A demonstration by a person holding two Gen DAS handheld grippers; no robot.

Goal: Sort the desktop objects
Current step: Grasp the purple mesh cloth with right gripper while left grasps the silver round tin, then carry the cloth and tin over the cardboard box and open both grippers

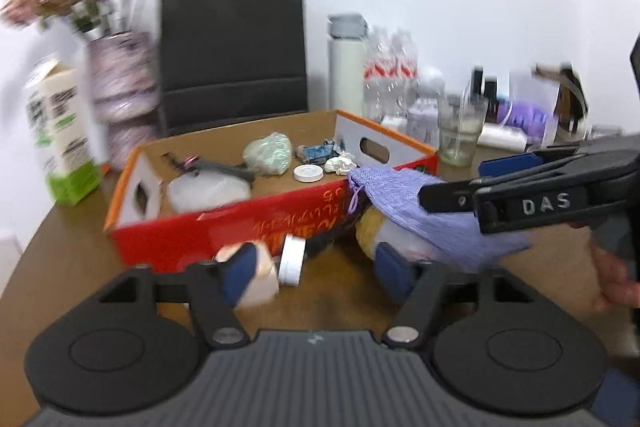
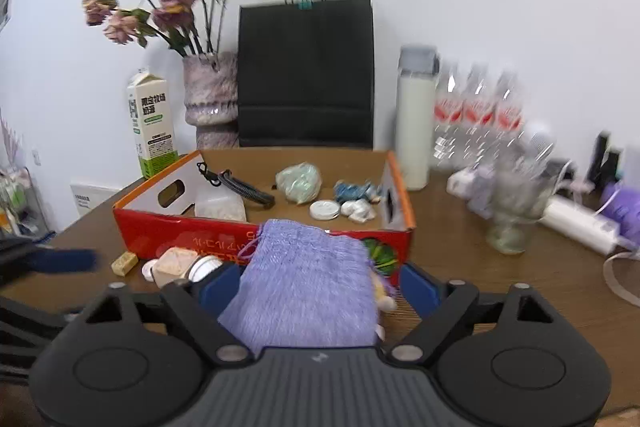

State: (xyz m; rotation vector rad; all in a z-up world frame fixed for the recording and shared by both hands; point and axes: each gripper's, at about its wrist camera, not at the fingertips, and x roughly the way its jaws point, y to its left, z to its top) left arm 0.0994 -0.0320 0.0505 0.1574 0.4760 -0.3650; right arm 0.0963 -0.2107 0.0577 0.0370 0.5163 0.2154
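A red cardboard box (image 1: 240, 227) (image 2: 160, 231) stands on the brown table and holds a white lid (image 2: 325, 209), a green wad (image 2: 299, 182), crumpled paper and a black coiled cord (image 2: 244, 189). My right gripper (image 2: 320, 285) has its jaws wide apart, with a purple knit pouch (image 2: 308, 279) (image 1: 404, 195) lying between them in front of the box. My left gripper (image 1: 318, 269) is open and empty. Its left finger is next to a peach block (image 1: 262, 277) and a white jar (image 1: 291, 259). A yellow plush (image 1: 368, 231) lies under the pouch.
Behind the box stand a black paper bag (image 2: 304, 71), a vase of dried flowers (image 2: 210, 95), a milk carton (image 2: 152, 123), a white bottle (image 2: 416, 123), water bottles (image 2: 476, 111) and a glass (image 2: 514, 215). A small tan block (image 2: 125, 262) lies left of the box.
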